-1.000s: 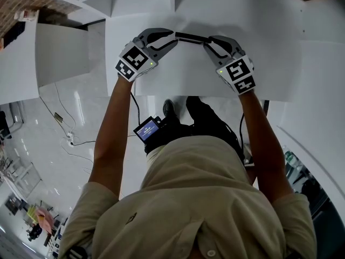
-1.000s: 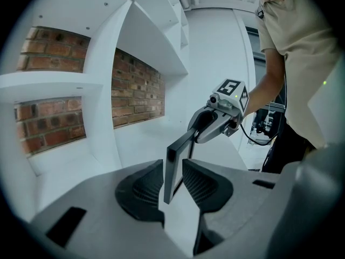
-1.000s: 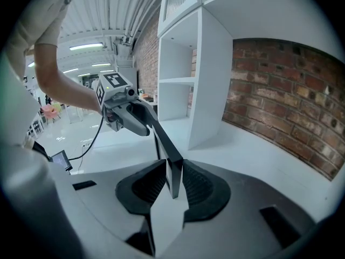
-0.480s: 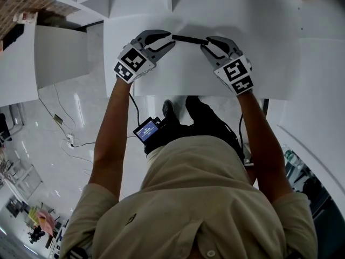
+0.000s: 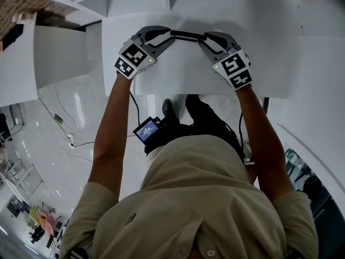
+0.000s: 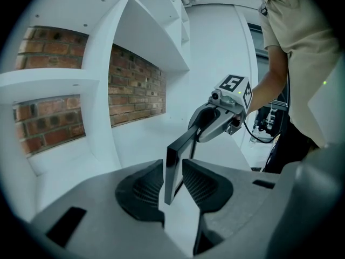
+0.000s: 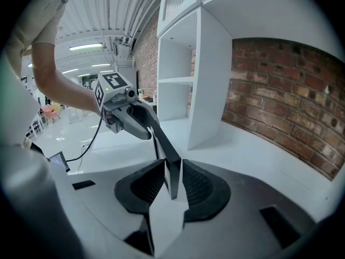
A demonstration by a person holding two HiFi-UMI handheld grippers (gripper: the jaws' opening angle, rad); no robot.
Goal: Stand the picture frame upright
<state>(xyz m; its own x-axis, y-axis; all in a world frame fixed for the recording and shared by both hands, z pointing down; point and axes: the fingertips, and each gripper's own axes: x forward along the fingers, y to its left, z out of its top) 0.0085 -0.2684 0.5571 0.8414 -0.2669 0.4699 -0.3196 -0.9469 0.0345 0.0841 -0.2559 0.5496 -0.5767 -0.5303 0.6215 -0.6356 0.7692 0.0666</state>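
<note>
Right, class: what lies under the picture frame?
White table shows beneath the picture frame, held at its ends in the jaws of the left gripper and right gripper. Whether its lower edge touches the table is hidden.

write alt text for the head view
A black picture frame is held by its ends between the left gripper and the right gripper above a white table. From overhead it shows as a thin bar; the person's beige shirt fills the foreground.

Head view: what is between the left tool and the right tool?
The picture frame bridges left tool and right tool, clearest in the head view.
</note>
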